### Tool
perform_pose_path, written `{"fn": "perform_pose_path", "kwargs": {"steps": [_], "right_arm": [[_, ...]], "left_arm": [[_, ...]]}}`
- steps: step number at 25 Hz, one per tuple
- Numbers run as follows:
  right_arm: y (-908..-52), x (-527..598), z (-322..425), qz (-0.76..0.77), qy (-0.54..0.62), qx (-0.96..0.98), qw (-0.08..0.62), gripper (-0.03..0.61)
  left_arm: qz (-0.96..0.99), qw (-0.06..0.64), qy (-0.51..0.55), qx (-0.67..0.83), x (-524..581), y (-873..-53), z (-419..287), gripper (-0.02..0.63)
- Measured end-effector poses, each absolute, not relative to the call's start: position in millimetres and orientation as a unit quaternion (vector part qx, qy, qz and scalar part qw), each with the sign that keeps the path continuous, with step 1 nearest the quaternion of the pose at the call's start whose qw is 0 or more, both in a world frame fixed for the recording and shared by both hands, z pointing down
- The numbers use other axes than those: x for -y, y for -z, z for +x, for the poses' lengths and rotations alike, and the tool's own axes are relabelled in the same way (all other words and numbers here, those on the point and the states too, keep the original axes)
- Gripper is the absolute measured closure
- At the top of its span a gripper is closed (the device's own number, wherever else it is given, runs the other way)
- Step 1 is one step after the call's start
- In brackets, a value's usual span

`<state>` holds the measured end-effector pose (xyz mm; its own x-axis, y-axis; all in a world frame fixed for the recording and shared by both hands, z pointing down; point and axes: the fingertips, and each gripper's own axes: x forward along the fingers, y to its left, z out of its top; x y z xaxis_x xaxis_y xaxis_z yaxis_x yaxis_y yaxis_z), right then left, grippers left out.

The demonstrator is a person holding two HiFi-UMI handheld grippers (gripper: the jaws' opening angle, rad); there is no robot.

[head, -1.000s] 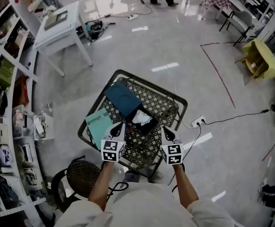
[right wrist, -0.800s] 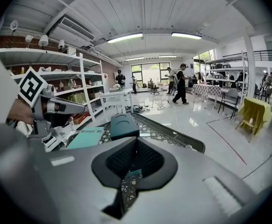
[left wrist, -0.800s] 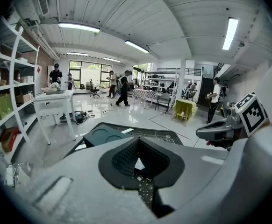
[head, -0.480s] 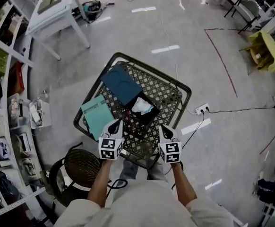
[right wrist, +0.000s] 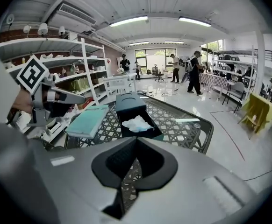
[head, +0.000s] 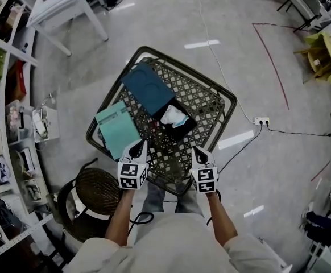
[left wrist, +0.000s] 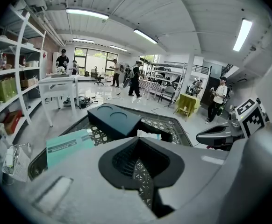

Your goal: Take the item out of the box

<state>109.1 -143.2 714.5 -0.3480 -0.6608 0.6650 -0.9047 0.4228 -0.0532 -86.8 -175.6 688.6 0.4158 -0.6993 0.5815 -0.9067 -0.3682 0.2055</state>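
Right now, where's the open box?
In the head view the box sits near the middle of the table, with a white item inside. Its lid lies at its upper left and a teal booklet to its left.

Big open lab/workshop hall: glossy grey floor (head: pixel 171 33) w/ red tape line (head: pixel 270 61), white shelving (right wrist: pixel 52 42) packed w/ boxes & gear along one wall, ceiling strip lights (right wrist: pixel 131 20), power strip (head: pixel 261 120) + cable on floor, white table (head: pixel 63 1), several people (right wrist: pixel 194 71) standing at far end.
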Motion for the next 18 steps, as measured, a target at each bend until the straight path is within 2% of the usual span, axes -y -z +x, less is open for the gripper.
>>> {"fn": "perform_pose_path", "kwargs": {"steps": [4,12,18], "right_arm": [[-734.9,137.6,101.4,0.456,-0.175,0.802,0.343,0.58],[-751.9,144.5,81.4,0.339,0.019,0.819,0.462,0.58],[-758.3,148.0,73.2,0.292,0.075,0.819,0.488,0.578]], "left_arm": [[0.798,0.263,-0.205,0.503,174.2,-695.3,-91.3,0.607],[0.792,0.27,-0.202,0.509,174.8,-700.1,-96.8,0.607],[0.788,0.273,-0.203,0.512,174.7,-702.4,-101.2,0.607]]}}
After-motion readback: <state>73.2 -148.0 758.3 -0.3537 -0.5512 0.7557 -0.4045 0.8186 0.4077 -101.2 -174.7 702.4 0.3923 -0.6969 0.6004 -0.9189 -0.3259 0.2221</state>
